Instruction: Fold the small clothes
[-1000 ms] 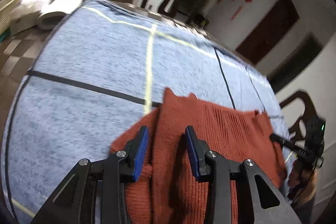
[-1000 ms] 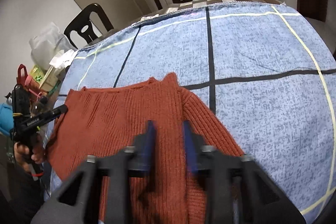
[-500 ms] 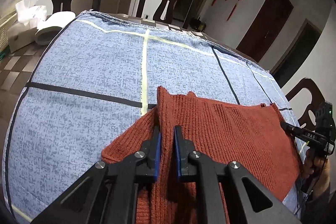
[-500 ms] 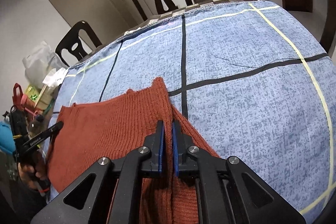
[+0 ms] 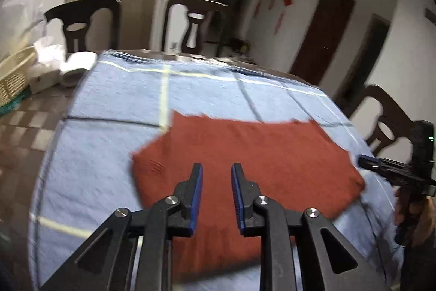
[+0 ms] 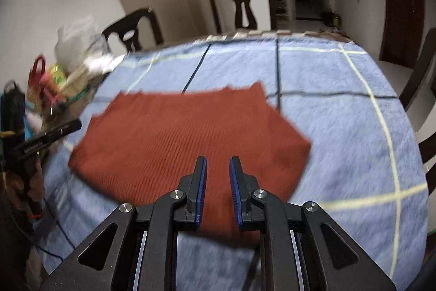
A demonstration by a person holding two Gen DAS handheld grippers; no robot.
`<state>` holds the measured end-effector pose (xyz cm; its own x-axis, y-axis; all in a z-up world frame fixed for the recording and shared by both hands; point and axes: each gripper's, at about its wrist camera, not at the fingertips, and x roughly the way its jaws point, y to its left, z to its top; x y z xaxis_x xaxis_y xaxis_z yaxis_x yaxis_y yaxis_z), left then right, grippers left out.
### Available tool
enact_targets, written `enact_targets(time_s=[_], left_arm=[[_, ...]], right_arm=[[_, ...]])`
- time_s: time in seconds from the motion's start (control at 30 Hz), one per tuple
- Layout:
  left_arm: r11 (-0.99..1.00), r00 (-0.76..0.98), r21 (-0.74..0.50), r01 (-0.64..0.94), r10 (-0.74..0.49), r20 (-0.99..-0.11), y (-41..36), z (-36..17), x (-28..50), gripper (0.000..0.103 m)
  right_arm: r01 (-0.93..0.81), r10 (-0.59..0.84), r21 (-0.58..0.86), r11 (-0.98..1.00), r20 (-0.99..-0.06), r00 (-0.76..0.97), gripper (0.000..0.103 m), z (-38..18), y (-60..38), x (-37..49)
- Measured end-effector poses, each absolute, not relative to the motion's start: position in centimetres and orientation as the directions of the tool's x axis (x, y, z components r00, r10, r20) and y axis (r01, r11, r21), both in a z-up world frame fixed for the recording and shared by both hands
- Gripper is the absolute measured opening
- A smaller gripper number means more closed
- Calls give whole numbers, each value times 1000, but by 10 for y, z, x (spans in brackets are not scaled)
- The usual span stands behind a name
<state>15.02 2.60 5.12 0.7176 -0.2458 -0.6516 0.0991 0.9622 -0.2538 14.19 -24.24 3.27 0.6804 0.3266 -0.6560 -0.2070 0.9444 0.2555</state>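
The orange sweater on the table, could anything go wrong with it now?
Maybe. The sweater lies folded on the blue cloth, and both grippers, left and right, are opening with nothing between them, so the fold could spring loose. Its corner lies near the cloth's edge; a nudge might drag it off.

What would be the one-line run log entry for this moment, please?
stage: fold laid down | rust sweater: flat on blue cloth | left claw: opening, empty, above sweater | right claw: opening, empty, above sweater
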Motion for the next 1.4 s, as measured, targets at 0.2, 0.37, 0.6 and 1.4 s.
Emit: enact_targets(time_s=[0.2, 0.37, 0.6, 1.4], left_arm=[[960, 637, -247, 130, -272, -721, -2, 15, 148, 25], [959, 647, -255, 124, -273, -712, 2, 21, 147, 25], [966, 651, -242, 87, -239, -721, 13, 15, 141, 25], [989, 696, -144, 18, -115, -709, 20, 18, 175, 25]], right_arm=[[-160, 279, 232, 959, -689, 669, 17, 13, -250, 136], [-163, 251, 193, 968, -663, 706, 17, 25, -250, 123], [-98, 231, 229, 969, -679, 697, 15, 18, -262, 121], [-145, 315, 305, 941, -640, 701, 14, 11, -256, 192]])
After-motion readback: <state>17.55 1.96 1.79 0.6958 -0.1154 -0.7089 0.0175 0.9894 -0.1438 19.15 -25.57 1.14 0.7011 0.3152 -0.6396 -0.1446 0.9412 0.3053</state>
